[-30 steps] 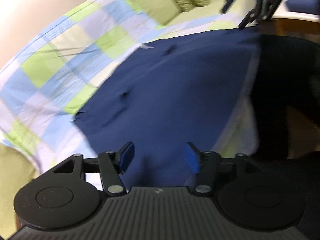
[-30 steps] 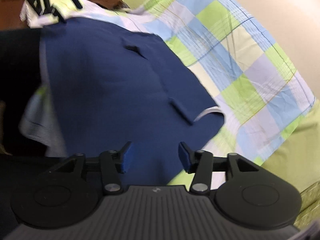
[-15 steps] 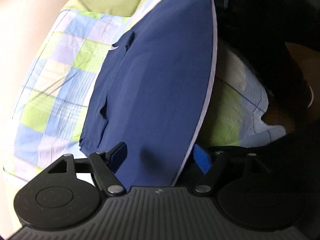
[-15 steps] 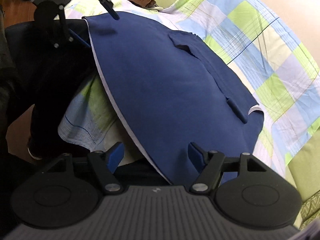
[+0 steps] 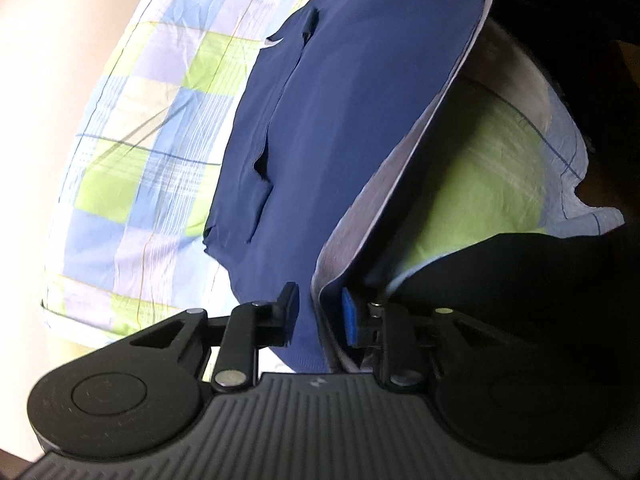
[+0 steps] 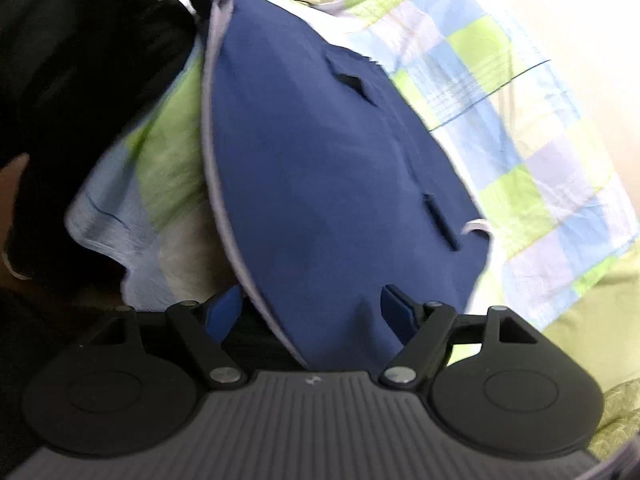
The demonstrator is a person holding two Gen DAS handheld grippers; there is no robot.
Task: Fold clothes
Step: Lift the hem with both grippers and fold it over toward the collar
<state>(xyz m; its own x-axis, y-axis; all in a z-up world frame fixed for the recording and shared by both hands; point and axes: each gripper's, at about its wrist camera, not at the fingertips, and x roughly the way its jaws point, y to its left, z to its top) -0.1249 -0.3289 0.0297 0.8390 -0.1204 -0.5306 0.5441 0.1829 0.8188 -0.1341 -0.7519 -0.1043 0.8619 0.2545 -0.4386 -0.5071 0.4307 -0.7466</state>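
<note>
I see a bed w/ a checked sheet (image 5: 132, 152) in blue, green & white squares, a plain green cover (image 6: 568, 344) beside it, pale cream wall (image 5: 44, 64) behind. Soft, even light.

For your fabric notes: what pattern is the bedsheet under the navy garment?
Blue, green and white checks on the bedsheet; clearest in the left wrist view.

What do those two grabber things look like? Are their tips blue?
Yes. Each is black plastic with a grey ribbed body, two round black discs, silver rivets on jointed bars, and blue pads on its two fingertips. That goes for the left gripper and the right gripper alike. No cables or sleeves show.
</note>
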